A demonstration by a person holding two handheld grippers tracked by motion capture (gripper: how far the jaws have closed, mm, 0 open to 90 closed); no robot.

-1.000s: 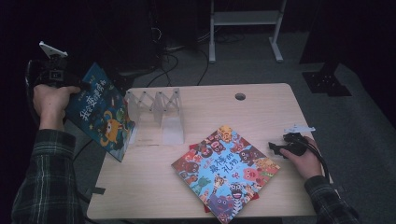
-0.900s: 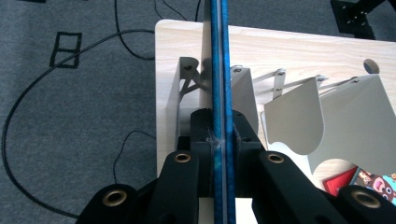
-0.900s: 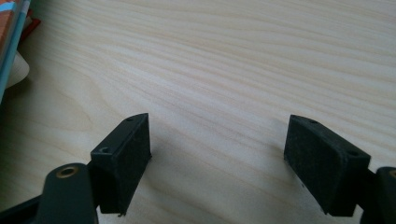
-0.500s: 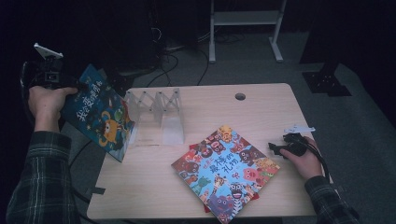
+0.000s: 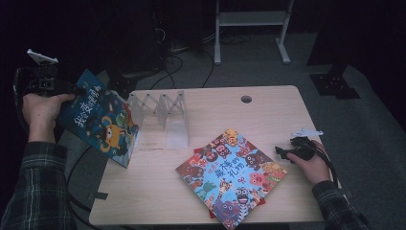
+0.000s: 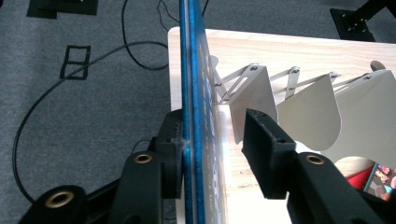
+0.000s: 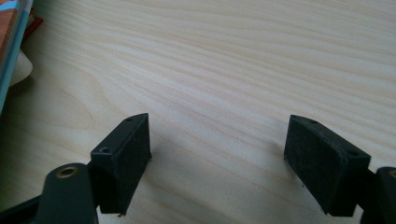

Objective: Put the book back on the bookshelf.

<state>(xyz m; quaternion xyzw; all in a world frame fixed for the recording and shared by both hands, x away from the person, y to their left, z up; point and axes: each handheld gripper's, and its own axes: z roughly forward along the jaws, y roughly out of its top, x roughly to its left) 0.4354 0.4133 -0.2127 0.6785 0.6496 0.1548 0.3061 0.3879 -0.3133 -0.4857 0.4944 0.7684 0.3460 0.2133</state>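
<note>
At the table's (image 5: 268, 115) far left, the white folding rack (image 5: 160, 112) bars passage, and the blue book (image 5: 100, 122) stands on edge just left of it at the table edge. The colourful book (image 5: 232, 175) lies flat across the near middle. The far right and near left of the tabletop lie open.

- It looks like a lab or a recording room, dim, with grey carpet floor (image 5: 268, 72).
- Black cables (image 5: 177, 64) lie on the floor near a white metal stand (image 5: 251, 21).
- One plain wooden table (image 5: 268, 115) stands in the middle.
</note>
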